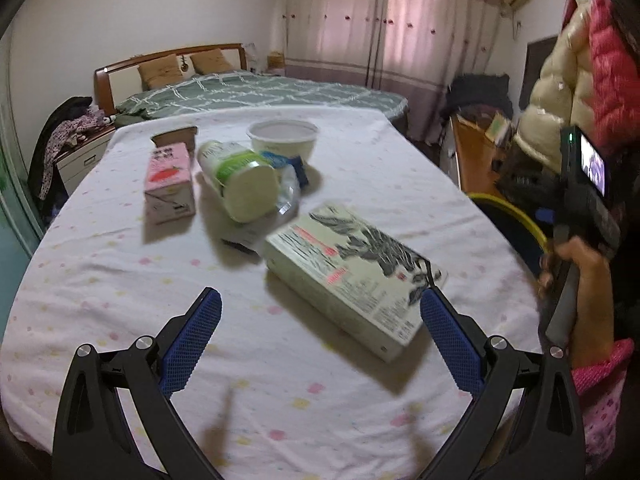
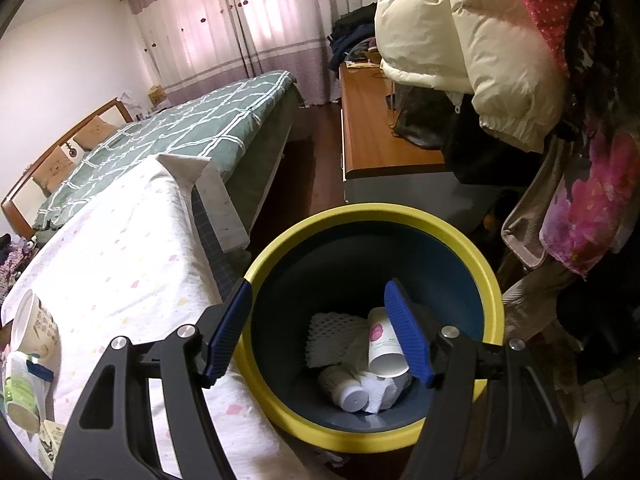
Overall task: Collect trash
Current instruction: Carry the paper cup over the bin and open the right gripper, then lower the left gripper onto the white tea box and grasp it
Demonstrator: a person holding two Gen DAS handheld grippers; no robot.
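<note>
Left gripper (image 1: 320,300): fingers spread, nothing between them. The flat box (image 1: 352,276) lies just ahead, its near corner beside the right-hand finger. Behind it lie a bottle (image 1: 240,184), a pink carton (image 1: 170,184) and a white tub (image 1: 282,138).

Right gripper (image 2: 318,310): fingers spread and empty, above the bin (image 2: 472,248), which holds a cup (image 2: 384,344) and paper.

Surface: table (image 1: 120,272) under a dotted white cloth. The bin stands just beside its edge; a bed (image 1: 260,92) lies beyond.
</note>
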